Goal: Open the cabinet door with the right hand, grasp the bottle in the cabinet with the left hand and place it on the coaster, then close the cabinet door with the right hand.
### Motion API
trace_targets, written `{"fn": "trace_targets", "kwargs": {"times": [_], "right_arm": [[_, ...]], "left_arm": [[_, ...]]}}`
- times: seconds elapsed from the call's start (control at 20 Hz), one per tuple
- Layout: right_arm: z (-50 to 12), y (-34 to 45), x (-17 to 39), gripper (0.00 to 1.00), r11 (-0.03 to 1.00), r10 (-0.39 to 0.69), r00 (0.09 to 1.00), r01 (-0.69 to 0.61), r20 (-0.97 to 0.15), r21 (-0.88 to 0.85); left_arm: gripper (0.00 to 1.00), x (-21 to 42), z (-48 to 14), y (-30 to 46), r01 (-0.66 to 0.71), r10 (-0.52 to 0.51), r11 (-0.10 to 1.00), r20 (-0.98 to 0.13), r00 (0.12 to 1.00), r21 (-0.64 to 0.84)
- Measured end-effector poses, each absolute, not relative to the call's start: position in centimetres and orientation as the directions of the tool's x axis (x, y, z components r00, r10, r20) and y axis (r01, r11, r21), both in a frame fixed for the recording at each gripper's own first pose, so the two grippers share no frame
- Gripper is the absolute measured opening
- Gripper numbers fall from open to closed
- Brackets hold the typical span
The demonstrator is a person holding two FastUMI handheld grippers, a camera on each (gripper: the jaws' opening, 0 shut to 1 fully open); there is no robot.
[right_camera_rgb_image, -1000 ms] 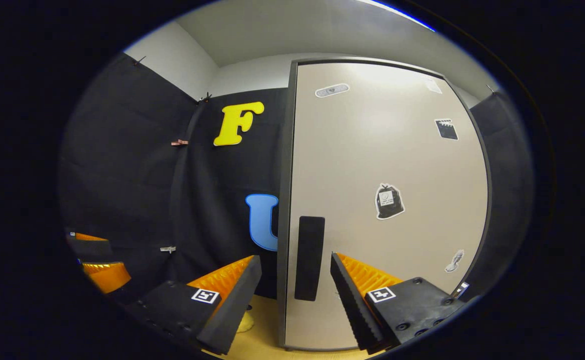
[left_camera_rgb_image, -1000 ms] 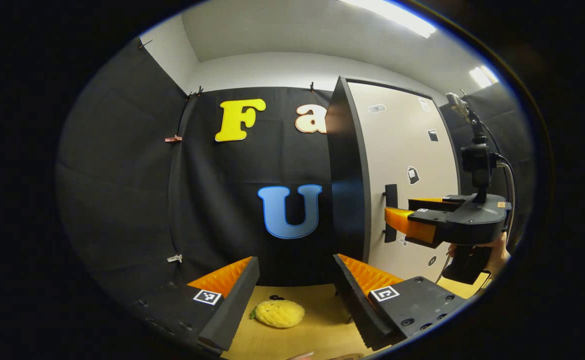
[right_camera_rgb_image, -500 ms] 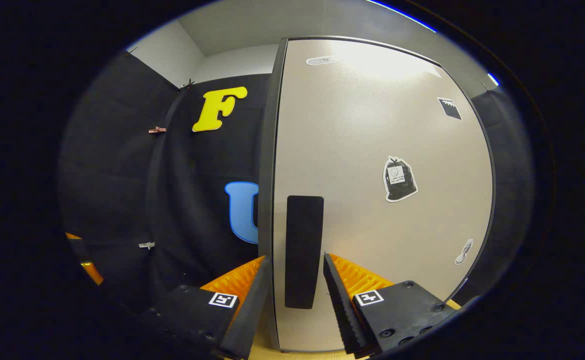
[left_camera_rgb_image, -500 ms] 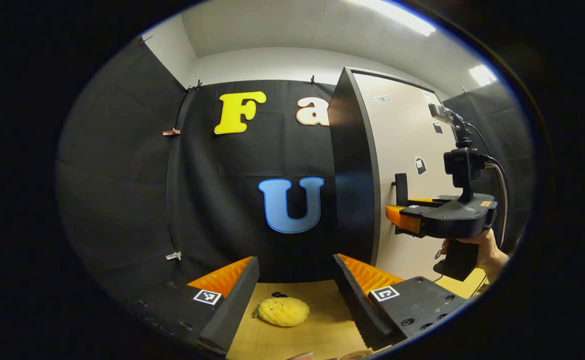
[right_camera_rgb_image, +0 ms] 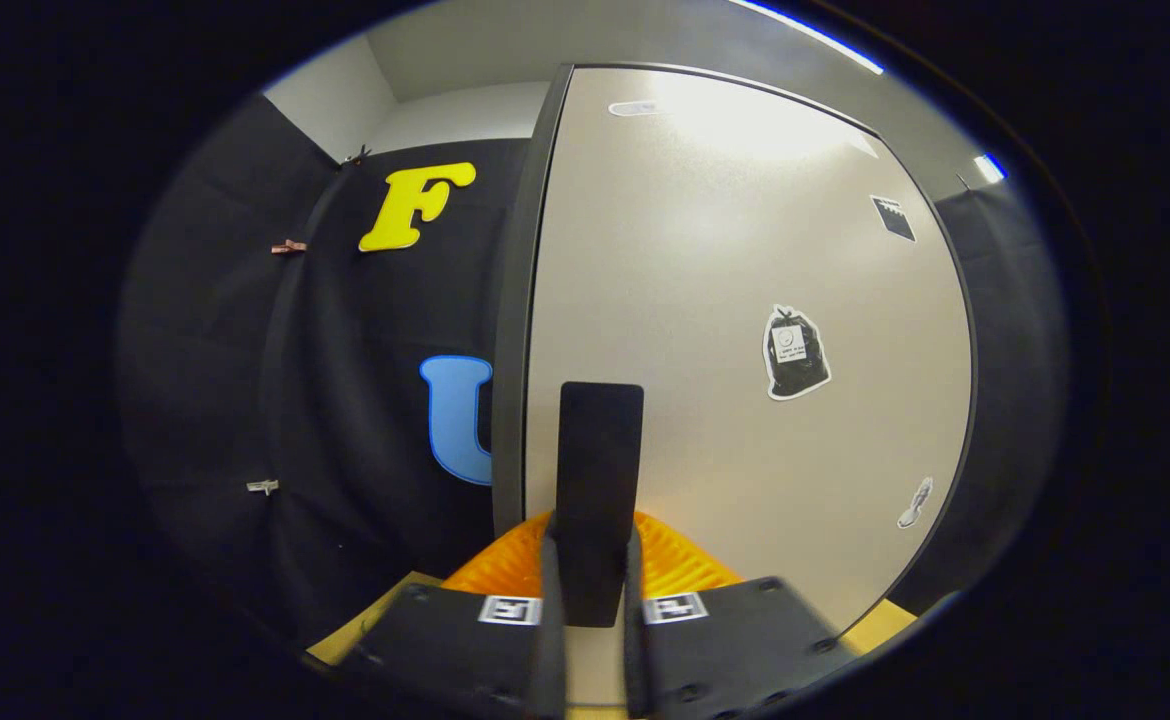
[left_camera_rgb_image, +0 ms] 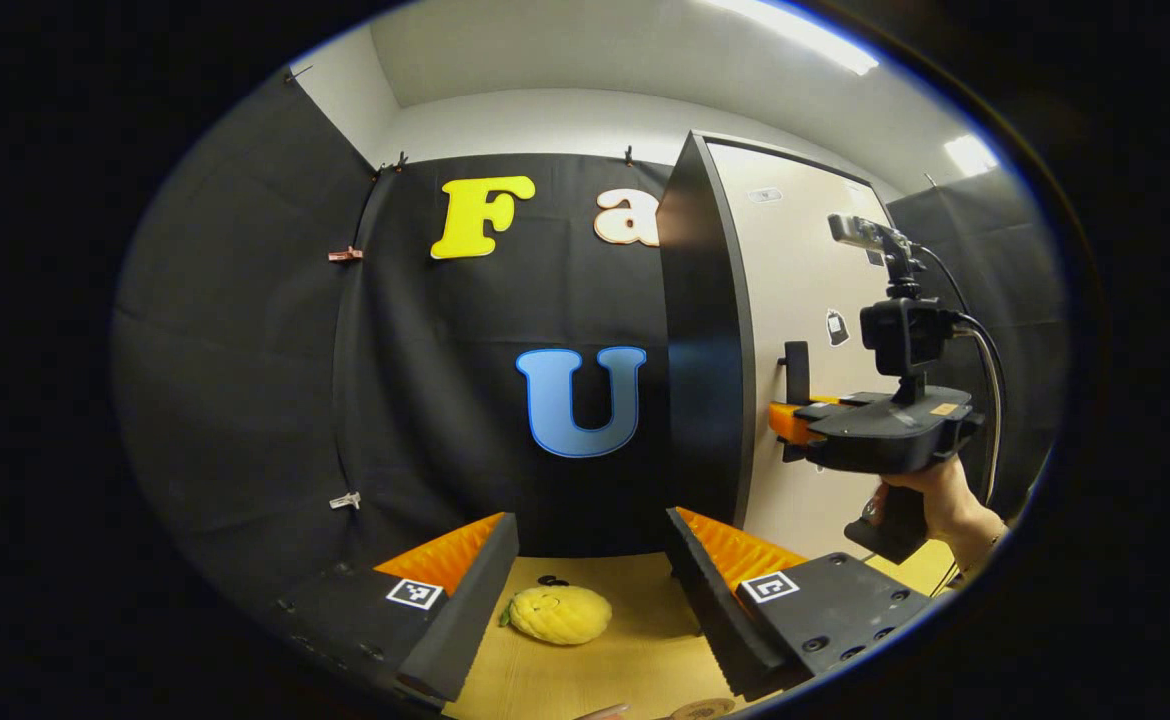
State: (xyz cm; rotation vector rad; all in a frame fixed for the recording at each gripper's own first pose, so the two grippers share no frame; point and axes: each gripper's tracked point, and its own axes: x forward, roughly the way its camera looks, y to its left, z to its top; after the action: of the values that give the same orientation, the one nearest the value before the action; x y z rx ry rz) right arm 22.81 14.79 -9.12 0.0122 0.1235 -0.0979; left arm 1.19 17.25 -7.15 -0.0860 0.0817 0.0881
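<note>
right gripper point(right_camera_rgb_image: 590, 590) clamps door handle point(right_camera_rgb_image: 597, 470) | left gripper point(left_camera_rgb_image: 590, 590) released | yellow plush point(left_camera_rgb_image: 557, 614) below

The right gripper view looks straight at the cabinet door point(right_camera_rgb_image: 745, 330) from very near, its handle point(right_camera_rgb_image: 597, 480) just ahead. The left gripper view stands farther back, left of the cabinet door point(left_camera_rgb_image: 805, 330), seeing it obliquely; both share the handle point(left_camera_rgb_image: 796, 372).

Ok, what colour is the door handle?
Black, against a beige door; the handle shows best in the right gripper view.
</note>
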Motion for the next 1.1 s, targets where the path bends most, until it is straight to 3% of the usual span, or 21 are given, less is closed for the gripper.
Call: {"fn": "trace_targets", "kwargs": {"times": [0.05,0.35,0.95,1.0,1.05,1.1], "right_arm": [[-9.1,14.8,22.5,0.15,0.997,-0.082,0.987,0.083,-0.138,0.001],[-7.8,15.0,16.2,0.16,0.999,0.024,0.987,-0.019,-0.158,0.029],[-5.3,9.1,3.6,0.15,0.992,0.109,0.98,-0.096,-0.164,0.085],[-5.2,8.4,2.8,0.15,0.991,0.112,0.98,-0.099,-0.163,0.085],[-5.0,7.6,2.1,0.15,0.991,0.112,0.98,-0.098,-0.163,0.092],[-4.9,6.9,1.5,0.15,0.99,0.107,0.98,-0.09,-0.168,0.105]], "left_arm": [[0.93,0.9,-7.0,17.4,-0.094,0.088,0.992,-0.08,0.993,-0.083],[0.93,-0.6,-5.3,15.9,-0.085,0.082,0.994,-0.045,0.996,-0.072],[0.92,1.8,-2.4,3.6,0.126,-0.127,0.983,0.002,0.992,-0.136],[0.97,2.3,-2.1,2.6,0.141,-0.142,0.98,0.007,0.99,-0.139],[0.93,2.8,-2.0,1.5,0.159,-0.159,0.977,0.01,0.987,-0.143],[0.97,3.3,-1.8,0.5,0.179,-0.179,0.973,0.014,0.984,-0.147]]}}
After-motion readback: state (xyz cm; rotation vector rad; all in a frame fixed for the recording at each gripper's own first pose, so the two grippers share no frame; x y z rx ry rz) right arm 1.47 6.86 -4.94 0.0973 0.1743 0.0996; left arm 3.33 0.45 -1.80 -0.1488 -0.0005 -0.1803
